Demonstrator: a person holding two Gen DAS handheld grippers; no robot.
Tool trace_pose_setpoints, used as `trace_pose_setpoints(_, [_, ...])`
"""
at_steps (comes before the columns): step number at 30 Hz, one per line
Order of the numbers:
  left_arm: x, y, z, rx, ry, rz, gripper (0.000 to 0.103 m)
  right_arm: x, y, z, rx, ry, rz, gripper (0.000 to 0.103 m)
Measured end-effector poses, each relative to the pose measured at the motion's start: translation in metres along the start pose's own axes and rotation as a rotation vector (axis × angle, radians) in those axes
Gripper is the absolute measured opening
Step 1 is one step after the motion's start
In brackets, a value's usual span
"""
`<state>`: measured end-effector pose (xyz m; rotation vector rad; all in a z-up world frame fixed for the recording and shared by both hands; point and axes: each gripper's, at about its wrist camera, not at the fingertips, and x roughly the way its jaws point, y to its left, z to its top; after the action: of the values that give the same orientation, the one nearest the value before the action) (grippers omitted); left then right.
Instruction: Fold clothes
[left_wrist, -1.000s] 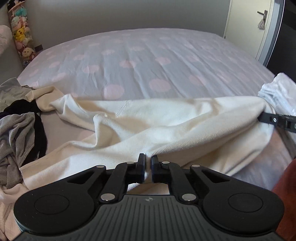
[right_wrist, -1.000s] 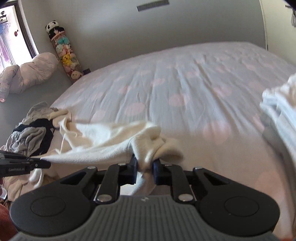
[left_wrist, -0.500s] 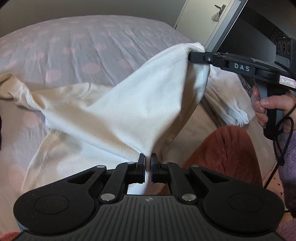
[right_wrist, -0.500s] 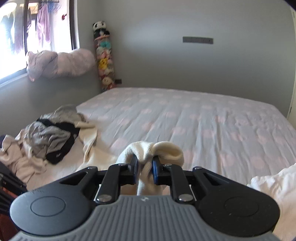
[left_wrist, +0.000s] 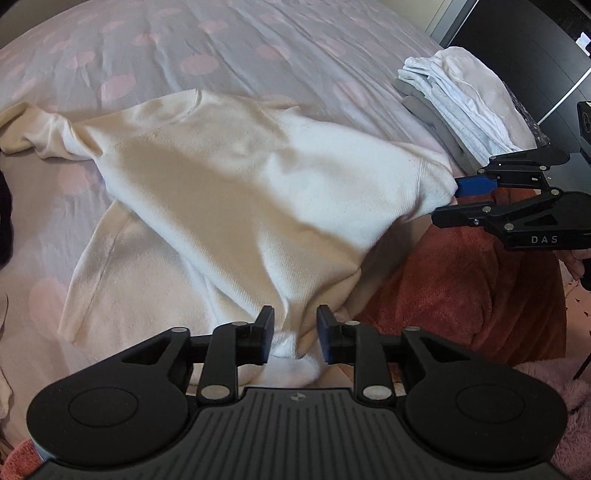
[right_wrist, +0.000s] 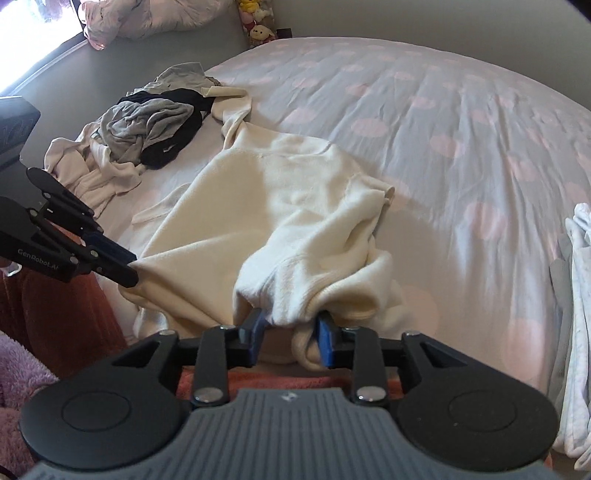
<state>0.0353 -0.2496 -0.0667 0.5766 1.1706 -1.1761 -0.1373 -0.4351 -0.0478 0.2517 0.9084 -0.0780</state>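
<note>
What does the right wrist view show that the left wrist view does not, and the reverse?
Only the right wrist view shows the pile of unfolded clothes, the plush toys and the window ledge. Only the left wrist view shows the whole stack of folded white laundry and the dark door. Both show the cream sweatshirt on the dotted bedspread, with the left gripper and right gripper jaws opening around its fabric.

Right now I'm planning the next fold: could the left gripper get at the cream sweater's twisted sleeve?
Probably yes: the left gripper, its jaws opening around the cream sweater hem, has only flat sweater and bed before the twisted sleeve.
</note>
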Motion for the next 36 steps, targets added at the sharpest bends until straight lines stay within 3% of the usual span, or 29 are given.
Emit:
trace_pose_setpoints(5, [-0.016,0.007,0.019,0.056,-0.021,0.019,0.041,-0.023,-0.011,0.006,0.002,-0.009,-0.040,0.055])
trace_pose_setpoints(10, [-0.019,0.020,0.054,0.109,-0.031,0.075,0.042,-0.027,-0.028,0.022,0.001,-0.002,-0.083,0.055])
trace_pose_setpoints(15, [-0.007,0.037,0.091,0.147,-0.027,0.095,0.042,-0.007,-0.036,0.036,0.010,0.022,-0.067,0.036])
trace_pose_setpoints(22, [0.033,0.062,0.142,0.205,-0.014,0.140,0.043,0.028,-0.050,0.047,0.004,0.073,-0.064,0.035])
trace_pose_setpoints(30, [0.098,0.087,0.207,0.287,-0.004,0.185,0.050,0.059,-0.090,0.045,0.089,0.125,-0.051,0.037])
trace_pose_setpoints(36, [0.145,0.093,0.245,0.333,0.018,0.142,0.054,0.078,-0.107,0.038,0.152,0.161,0.006,0.045])
